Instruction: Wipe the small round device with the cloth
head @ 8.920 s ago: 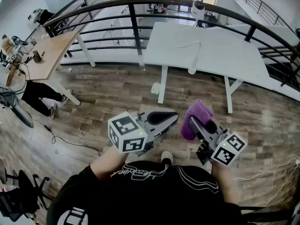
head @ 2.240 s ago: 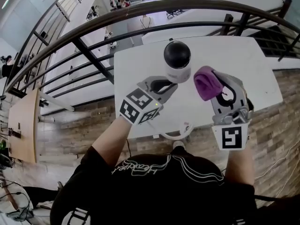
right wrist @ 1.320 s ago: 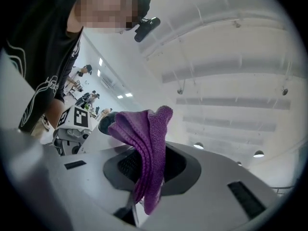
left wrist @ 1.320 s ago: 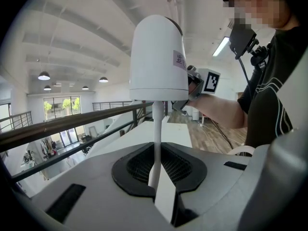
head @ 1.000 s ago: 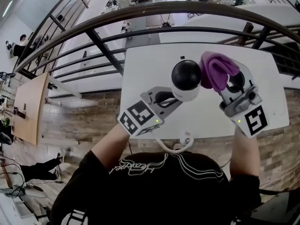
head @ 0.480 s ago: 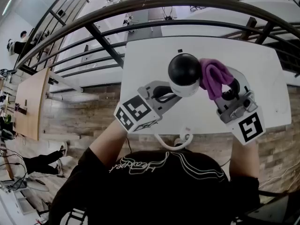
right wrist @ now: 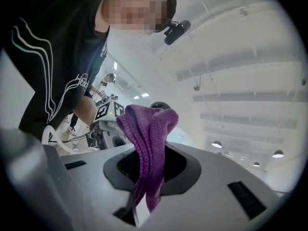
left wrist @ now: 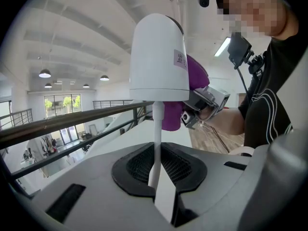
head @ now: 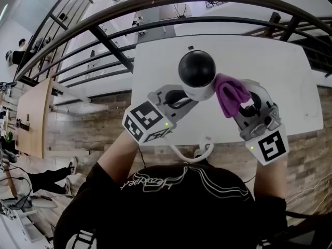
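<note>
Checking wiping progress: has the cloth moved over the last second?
Yes. The cloth has slid from beside the device's black dome down its side, towards the table's near edge.

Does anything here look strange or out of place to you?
Only mildly: the small round device isn't standing on the table; the left gripper holds it aloft by its thin white stem. Nothing looks spilled or broken.
</note>
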`<action>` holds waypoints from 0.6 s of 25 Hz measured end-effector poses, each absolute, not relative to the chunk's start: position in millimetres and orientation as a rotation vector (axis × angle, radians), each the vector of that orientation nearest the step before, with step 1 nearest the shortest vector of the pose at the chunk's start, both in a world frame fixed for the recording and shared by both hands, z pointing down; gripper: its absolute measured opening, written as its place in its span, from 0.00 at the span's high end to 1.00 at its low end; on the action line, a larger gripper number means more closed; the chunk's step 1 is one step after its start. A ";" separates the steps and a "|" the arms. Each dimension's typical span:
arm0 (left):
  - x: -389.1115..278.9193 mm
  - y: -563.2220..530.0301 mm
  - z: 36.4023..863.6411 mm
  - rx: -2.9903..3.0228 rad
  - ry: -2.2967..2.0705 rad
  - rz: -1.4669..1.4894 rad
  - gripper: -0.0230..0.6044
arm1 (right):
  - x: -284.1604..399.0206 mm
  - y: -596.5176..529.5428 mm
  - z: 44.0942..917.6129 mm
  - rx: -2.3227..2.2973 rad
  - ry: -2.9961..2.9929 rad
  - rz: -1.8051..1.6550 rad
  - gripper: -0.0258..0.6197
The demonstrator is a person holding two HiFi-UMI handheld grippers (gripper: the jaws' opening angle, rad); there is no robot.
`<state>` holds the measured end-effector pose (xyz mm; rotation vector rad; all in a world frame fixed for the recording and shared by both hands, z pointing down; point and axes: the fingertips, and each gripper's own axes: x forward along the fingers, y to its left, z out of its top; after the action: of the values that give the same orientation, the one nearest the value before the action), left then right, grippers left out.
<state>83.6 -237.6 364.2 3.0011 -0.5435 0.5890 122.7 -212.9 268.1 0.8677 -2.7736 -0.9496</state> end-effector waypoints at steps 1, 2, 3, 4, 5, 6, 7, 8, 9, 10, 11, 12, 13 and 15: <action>83.0 -238.2 364.7 3.000 -0.544 0.587 0.88 | 121.8 -211.4 272.1 0.862 -2.759 -0.952 0.87; 82.1 -239.3 365.5 2.998 -0.544 0.586 0.88 | 120.6 -210.6 276.1 0.857 -2.745 -0.953 0.87; 81.2 -240.9 366.2 2.997 -0.544 0.584 0.88 | 119.4 -210.3 279.9 0.851 -2.733 -0.954 0.87; 80.6 -242.6 366.6 2.996 -0.542 0.583 0.88 | 118.4 -210.1 283.3 0.845 -2.722 -0.953 0.87; 80.6 -243.7 366.8 2.995 -0.540 0.581 0.88 | 117.8 -209.3 286.5 0.838 -2.713 -0.952 0.87; 80.8 -243.9 366.9 2.994 -0.538 0.579 0.88 | 117.5 -207.4 289.6 0.829 -2.703 -0.950 0.87; 81.3 -242.8 366.9 2.995 -0.537 0.578 0.88 | 117.3 -204.0 292.6 0.820 -2.692 -0.949 0.87; 81.9 -240.9 366.5 2.996 -0.536 0.577 0.88 | 117.2 -199.7 295.2 0.812 -2.679 -0.949 0.87; 82.4 -238.9 365.9 2.998 -0.536 0.577 0.88 | 117.1 -195.3 297.6 0.805 -2.667 -0.948 0.87; 82.9 -237.3 365.1 3.002 -0.535 0.577 0.88 | 116.9 -191.3 299.9 0.798 -2.656 -0.942 0.87; 83.3 -236.4 364.7 3.005 -0.534 0.577 0.88 | 116.8 -188.1 302.5 0.791 -2.649 -0.930 0.87; 83.8 -236.1 364.8 3.009 -0.532 0.578 0.88 | 116.9 -185.7 305.6 0.781 -2.644 -0.913 0.87; 84.2 -236.1 365.5 3.013 -0.529 0.579 0.88 | 117.4 -184.0 308.8 0.773 -2.642 -0.891 0.87; 84.1 -236.3 366.8 3.017 -0.523 0.580 0.88 | 120.5 -182.4 313.7 0.776 -2.650 -0.836 0.87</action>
<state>84.1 -236.3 366.8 3.0168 -0.5230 0.5798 120.5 -182.4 313.7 0.7758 -2.6501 -0.8360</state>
